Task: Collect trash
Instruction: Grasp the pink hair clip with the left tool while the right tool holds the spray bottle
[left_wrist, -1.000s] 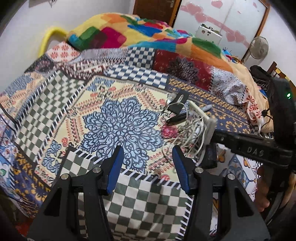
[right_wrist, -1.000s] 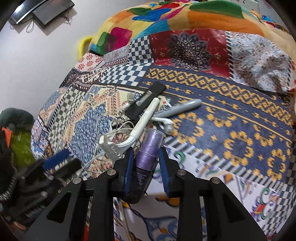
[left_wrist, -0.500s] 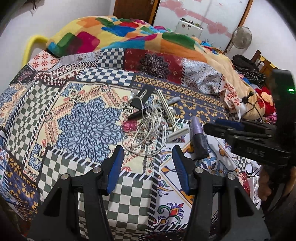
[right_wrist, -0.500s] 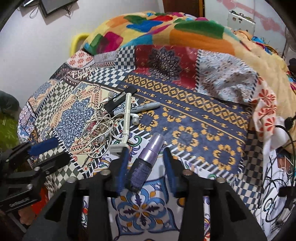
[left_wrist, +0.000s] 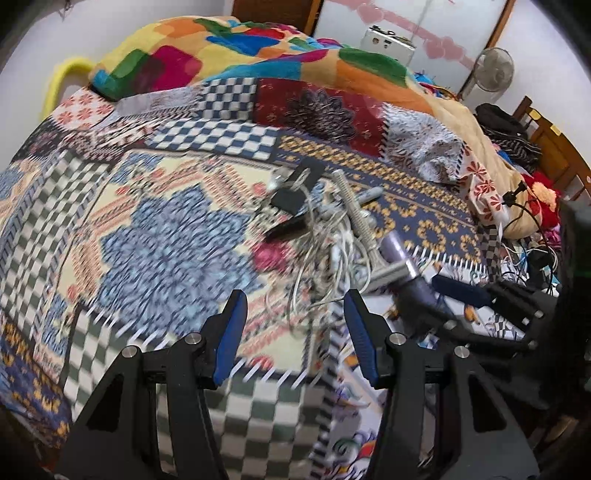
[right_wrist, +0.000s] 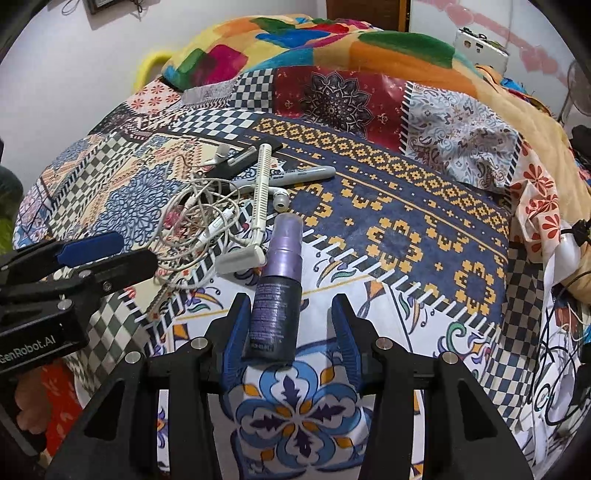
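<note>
While your right gripper (right_wrist: 290, 326) frames the bottle (right_wrist: 277, 291), its jaws stand spread, and only the left pad looks to be touching the dark body; the right pad is well clear. The bottle lies on the bedspread (right_wrist: 406, 221) with its purple cap pointing away from you, just beside the razor (right_wrist: 255, 221) and the tangle of earphone cable (right_wrist: 199, 218). A marker (right_wrist: 295, 173) and a flat black case (right_wrist: 236, 162) sit farther back in the same pile.

Your left gripper (left_wrist: 293, 328) is also spread, holding nothing, hovering short of the cable.

You appear to be at the pickup step for the bottle. Next, center the jaws so both pads meet the body, then squeeze. Watch the razor head near the cap: a skewed lift could drag it along. No bin shows in either view.
</note>
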